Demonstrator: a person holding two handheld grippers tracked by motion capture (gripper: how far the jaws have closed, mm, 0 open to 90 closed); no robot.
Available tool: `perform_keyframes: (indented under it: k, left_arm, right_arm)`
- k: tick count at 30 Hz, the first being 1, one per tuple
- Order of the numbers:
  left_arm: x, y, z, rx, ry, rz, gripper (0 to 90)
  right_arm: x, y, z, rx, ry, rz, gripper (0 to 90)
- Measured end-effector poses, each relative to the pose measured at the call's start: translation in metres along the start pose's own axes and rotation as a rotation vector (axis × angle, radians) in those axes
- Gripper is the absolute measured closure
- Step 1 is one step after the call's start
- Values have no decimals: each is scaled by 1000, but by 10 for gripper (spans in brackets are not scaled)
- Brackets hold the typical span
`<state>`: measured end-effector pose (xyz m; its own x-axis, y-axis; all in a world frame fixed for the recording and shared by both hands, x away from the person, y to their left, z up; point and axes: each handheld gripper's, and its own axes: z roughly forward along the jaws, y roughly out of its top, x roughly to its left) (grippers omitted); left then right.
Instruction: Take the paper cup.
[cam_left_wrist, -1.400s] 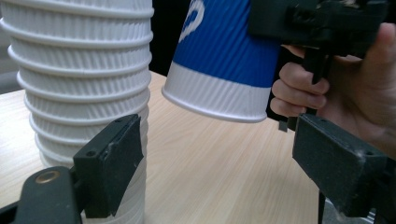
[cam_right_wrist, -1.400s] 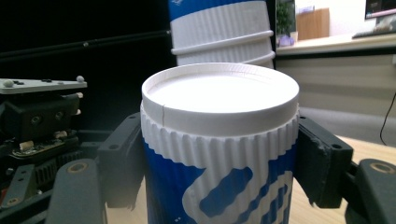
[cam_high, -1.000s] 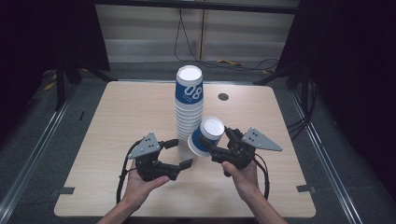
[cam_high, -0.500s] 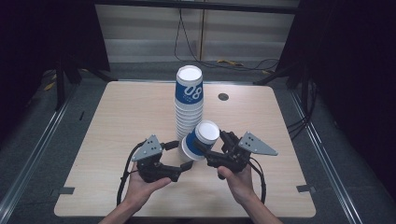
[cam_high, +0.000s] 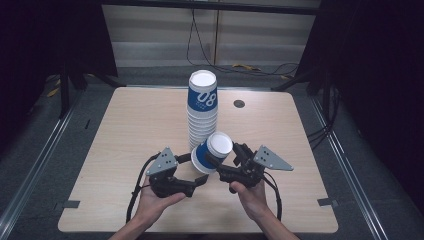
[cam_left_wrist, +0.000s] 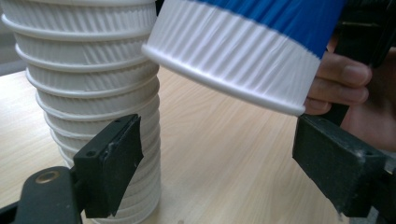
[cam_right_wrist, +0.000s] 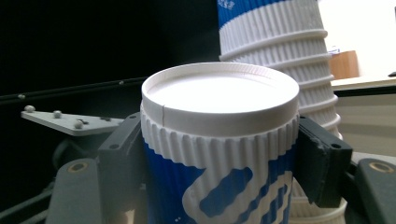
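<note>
My right gripper (cam_high: 216, 164) is shut on a blue and white ribbed paper cup (cam_high: 212, 152), which tilts with its white bottom up and to the right. In the right gripper view the black pads (cam_right_wrist: 322, 158) press both sides of the cup (cam_right_wrist: 219, 154). My left gripper (cam_high: 199, 180) stands open just left of and below the cup. In the left gripper view the cup's white rim (cam_left_wrist: 224, 70) hangs above my left gripper (cam_left_wrist: 224, 172), apart from both pads. A tall stack of the same cups (cam_high: 202, 110) stands upside down right behind.
The pale wooden table (cam_high: 125, 130) has a small dark round disc (cam_high: 239, 103) at the back right. Black cables (cam_high: 137, 185) trail from both grippers toward the front edge. The stack (cam_left_wrist: 88, 93) stands close on the left in the left gripper view.
The right gripper has carried the cup a little left and toward the front, closer to the left gripper. The left gripper has edged slightly right. The stack has not moved.
</note>
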<state>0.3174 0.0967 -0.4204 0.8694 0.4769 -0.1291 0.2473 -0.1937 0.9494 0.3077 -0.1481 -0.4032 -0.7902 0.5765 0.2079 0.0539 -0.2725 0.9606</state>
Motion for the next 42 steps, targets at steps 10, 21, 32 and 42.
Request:
perform_keyframes:
  k: [10, 21, 32, 42]
  left_arm:
    - [-3, -2, 4, 26, 21, 34, 159]
    - [-7, -3, 3, 9, 106, 114, 154]
    - [-8, -3, 4, 28, 147, 153, 109]
    - [-12, -3, 6, 34, 167, 215, 98]
  right_arm:
    - [-1, -4, 1, 6, -13, -1, 275]
    - [1, -12, 5, 26, -20, -10, 275]
    - [4, -16, 10, 82, -4, 5, 277]
    - [3, -19, 12, 116, 12, 17, 279]
